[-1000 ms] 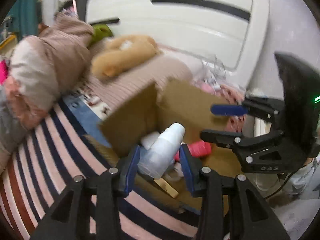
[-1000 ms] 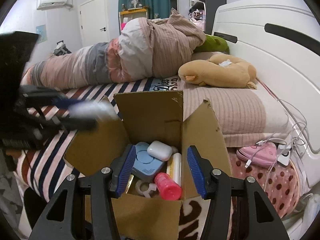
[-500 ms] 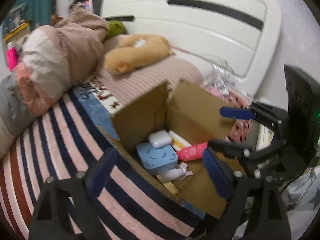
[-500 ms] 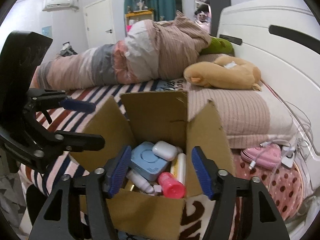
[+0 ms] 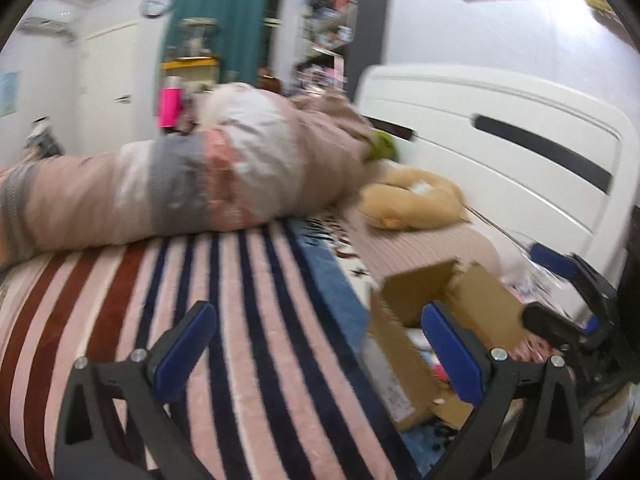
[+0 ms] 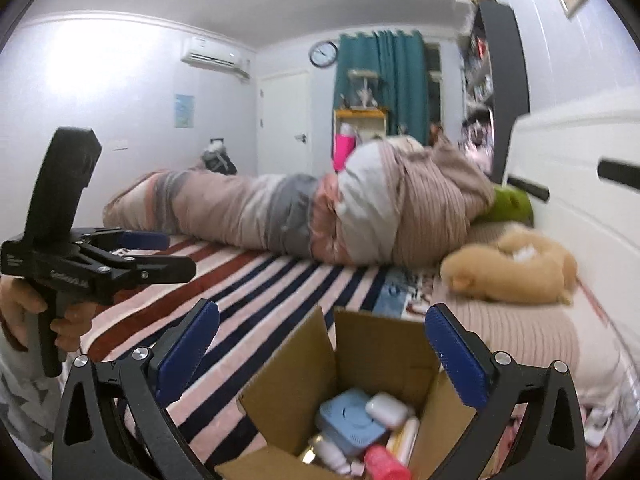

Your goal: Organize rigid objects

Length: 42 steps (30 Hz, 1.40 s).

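An open cardboard box [image 6: 372, 356] stands on the striped bed and holds a light blue device [image 6: 349, 424], a white earbud case [image 6: 386, 405], a white bottle [image 6: 332, 456], a pink-capped bottle [image 6: 384, 466] and a cream tube [image 6: 406, 440]. My right gripper [image 6: 320, 344] is open and empty above the box. My left gripper [image 5: 316, 344] is open and empty over the striped blanket, left of the box [image 5: 424, 312]. It also shows in the right wrist view [image 6: 160, 254].
A rolled quilt [image 6: 312, 216] lies across the striped bed [image 5: 200, 300]. A tan plush toy [image 6: 516, 270] and a green pillow [image 6: 512, 206] lie by the white headboard [image 5: 500, 148]. The right gripper [image 5: 568, 296] shows at the right edge.
My left gripper let the white bottle go into the box, opened wide and swung left and away over the blanket. My right gripper tilted up and opened wider.
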Available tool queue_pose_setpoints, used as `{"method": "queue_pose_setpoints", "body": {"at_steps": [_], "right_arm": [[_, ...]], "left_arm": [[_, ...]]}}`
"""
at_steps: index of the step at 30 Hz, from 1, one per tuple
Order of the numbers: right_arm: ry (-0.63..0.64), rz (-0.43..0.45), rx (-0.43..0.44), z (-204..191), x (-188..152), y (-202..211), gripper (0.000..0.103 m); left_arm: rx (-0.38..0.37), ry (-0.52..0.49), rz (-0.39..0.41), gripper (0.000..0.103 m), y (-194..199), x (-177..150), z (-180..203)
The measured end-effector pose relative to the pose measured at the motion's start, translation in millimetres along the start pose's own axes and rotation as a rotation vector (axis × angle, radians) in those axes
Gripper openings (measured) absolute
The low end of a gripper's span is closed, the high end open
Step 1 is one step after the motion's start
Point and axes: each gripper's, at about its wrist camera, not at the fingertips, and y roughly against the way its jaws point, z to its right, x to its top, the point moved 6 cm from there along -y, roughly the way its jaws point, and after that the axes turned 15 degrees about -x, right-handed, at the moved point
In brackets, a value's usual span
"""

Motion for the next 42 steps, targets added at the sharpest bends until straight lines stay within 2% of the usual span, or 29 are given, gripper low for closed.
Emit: {"method": "queue_pose_setpoints", "body": {"at_steps": [3,6,13,42], "right_arm": [[0.014,0.015,0.015,-5.1,2.4,0.2,0.103],[0.009,0.006,0.047,-8.2,1.0,-0.7,0.103],[-0.007,-0.012,0.055,-9.0,-2.0,-4.8,0.103],[-0.022,-0.006,0.081,-7.4,3.9,-1.0,0.103]], "left_arm": [[0.097,0.027,0.034,0.102,12.7,-4.3,-18.7],[0.150,0.034,0.046,0.102,17.9,-7.7,-29.2],[0.190,0.035,0.057,0.102,24.7,-11.9,-33.9],[0.217,0.023,0.074,0.102,30.2,-13.0,-33.9]]}}
